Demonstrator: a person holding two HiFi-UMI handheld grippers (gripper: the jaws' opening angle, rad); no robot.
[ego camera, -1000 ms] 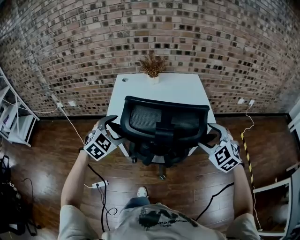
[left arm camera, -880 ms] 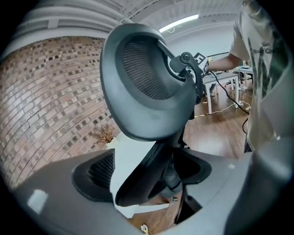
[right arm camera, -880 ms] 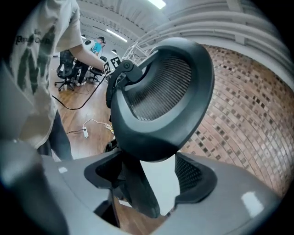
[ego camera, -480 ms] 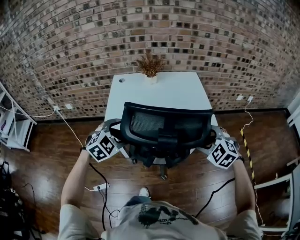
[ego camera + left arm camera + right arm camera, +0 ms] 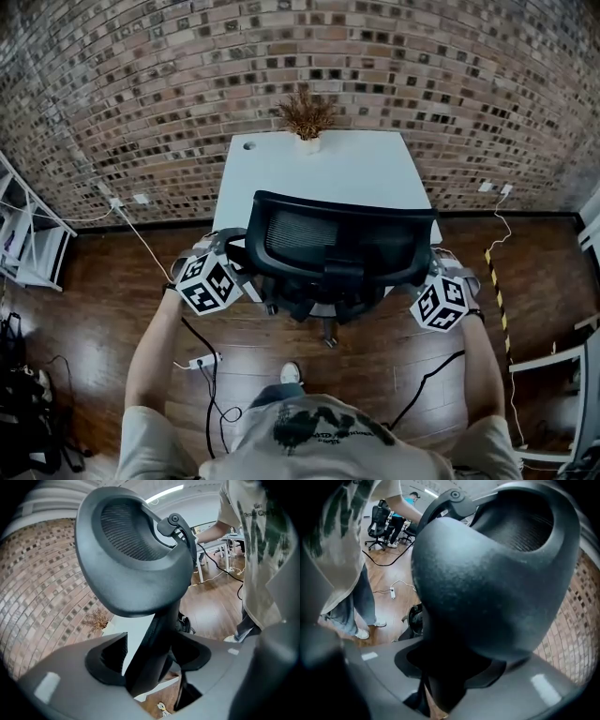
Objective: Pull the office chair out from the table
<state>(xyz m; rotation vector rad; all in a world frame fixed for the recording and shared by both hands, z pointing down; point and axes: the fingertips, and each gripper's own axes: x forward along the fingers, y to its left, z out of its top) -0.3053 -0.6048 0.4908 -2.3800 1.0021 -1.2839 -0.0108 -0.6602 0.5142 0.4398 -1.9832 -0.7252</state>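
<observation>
The grasping step is being carried out; the pull itself is not yet being made. The office chair (image 5: 337,248) is being faced squarely, directly ahead of and between the two grippers, with its seat tucked under the table (image 5: 328,169) just beyond them.

The left gripper (image 5: 154,660) is being closed around the stem of the left armrest (image 5: 136,564). The stem is standing between the jaws, but a sliver of light is being left on one side, so nothing is being clamped there yet. The right gripper (image 5: 450,667) is also being closed, on the stem of the right armrest (image 5: 487,588). The gap there is being filled completely, so that stem is judged to be gripped.

Next, the left hold is to be completed. The chair is then to be drawn straight back towards the person, with both sides pulled evenly so that it is not swivelled.
</observation>
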